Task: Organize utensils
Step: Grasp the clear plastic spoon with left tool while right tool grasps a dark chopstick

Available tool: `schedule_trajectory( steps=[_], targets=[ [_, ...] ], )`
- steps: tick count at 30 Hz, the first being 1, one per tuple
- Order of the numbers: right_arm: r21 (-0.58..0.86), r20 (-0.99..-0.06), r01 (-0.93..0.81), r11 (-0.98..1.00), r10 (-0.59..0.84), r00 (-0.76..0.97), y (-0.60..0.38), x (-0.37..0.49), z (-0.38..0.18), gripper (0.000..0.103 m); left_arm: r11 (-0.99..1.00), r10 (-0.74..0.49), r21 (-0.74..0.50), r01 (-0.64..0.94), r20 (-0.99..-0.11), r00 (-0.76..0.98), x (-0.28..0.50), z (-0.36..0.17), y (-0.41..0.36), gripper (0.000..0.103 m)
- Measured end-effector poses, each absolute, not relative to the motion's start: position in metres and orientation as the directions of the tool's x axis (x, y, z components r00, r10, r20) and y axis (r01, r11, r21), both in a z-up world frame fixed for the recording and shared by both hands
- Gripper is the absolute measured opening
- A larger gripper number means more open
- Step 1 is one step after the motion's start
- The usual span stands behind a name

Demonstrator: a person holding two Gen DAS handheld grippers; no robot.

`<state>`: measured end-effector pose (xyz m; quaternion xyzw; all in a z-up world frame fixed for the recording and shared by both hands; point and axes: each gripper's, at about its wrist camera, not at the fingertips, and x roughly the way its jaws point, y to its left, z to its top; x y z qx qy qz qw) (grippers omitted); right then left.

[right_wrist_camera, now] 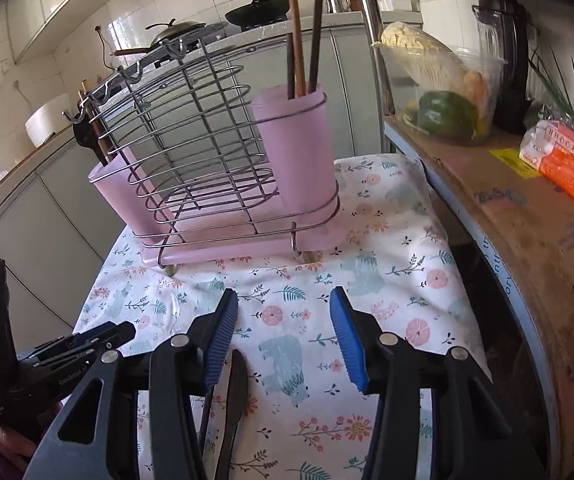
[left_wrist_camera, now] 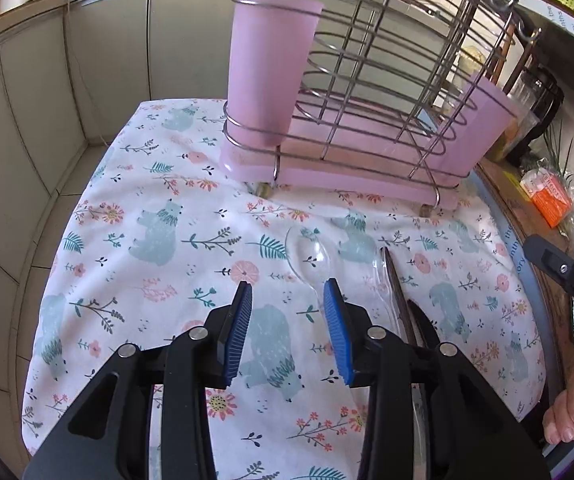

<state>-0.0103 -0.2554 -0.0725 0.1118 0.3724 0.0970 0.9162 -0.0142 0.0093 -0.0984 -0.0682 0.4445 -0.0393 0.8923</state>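
Left tongs (left_wrist_camera: 287, 294), apart and empty, hover over the clear plastic spoon (left_wrist_camera: 307, 264), whose handle they hide; beside it lie a dark chopstick (left_wrist_camera: 397, 300) and a black utensil (left_wrist_camera: 423, 320), both cut off. Right tongs (right_wrist_camera: 283, 304), also apart, hang above the floral cloth (right_wrist_camera: 387, 248). "GenRobot.AI" marks the left tool. Behind stands the pink rack (right_wrist_camera: 215, 184), chopsticks (right_wrist_camera: 307, 40) upright in its cup.

a floral cloth (left_wrist_camera: 159, 216) carries the pink wire rack (left_wrist_camera: 347, 128), clear spoon (left_wrist_camera: 307, 256) and dark chopstick (left_wrist_camera: 397, 296).

On the cloth: 1 wire rack (right_wrist_camera: 191, 152) with 2 pink cups (right_wrist_camera: 299, 152), 2 chopsticks (right_wrist_camera: 299, 40) upright, 2 clear spoons (left_wrist_camera: 307, 258).
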Motion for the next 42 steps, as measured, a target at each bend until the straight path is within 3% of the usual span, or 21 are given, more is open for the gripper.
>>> schedule_trajectory(
  steps=[9, 13, 30, 33, 42],
  targets=[
    [0.352, -0.672, -0.111, 0.929, 0.333, 0.661, -0.26, -0.001, -0.086, 0.037, 0.983, -0.17, -0.18, 0.037, -0.815, 0.555, -0.013, -0.115, 0.001, 0.037],
    [0.361, -0.678, -0.134, 0.923, 0.359, 0.641, -0.256, 0.002, -0.091, 0.02, 0.981, -0.187, -0.181, 0.065, -0.82, 0.54, -0.011, -0.121, -0.008, 0.037],
    [0.523, -0.691, -0.188, 0.831, 0.543, 0.477, -0.237, 0.032, -0.117, 0.019, 0.981, -0.189, -0.184, 0.058, -0.851, 0.49, 0.016, -0.131, -0.01, 0.009],
    [0.52, -0.717, -0.188, 0.833, 0.545, 0.434, -0.225, 0.045, -0.124, 0.009, 0.978, -0.2, -0.207, 0.042, -0.845, 0.496, 0.014, -0.128, 0.001, 0.005],
    [0.435, -0.801, -0.208, 0.876, 0.482, 0.355, -0.189, 0.065, -0.138, 0.008, 0.968, -0.223, -0.25, 0.016, -0.832, 0.508, 0.008, -0.13, 0.024, 0.004]
  ],
)
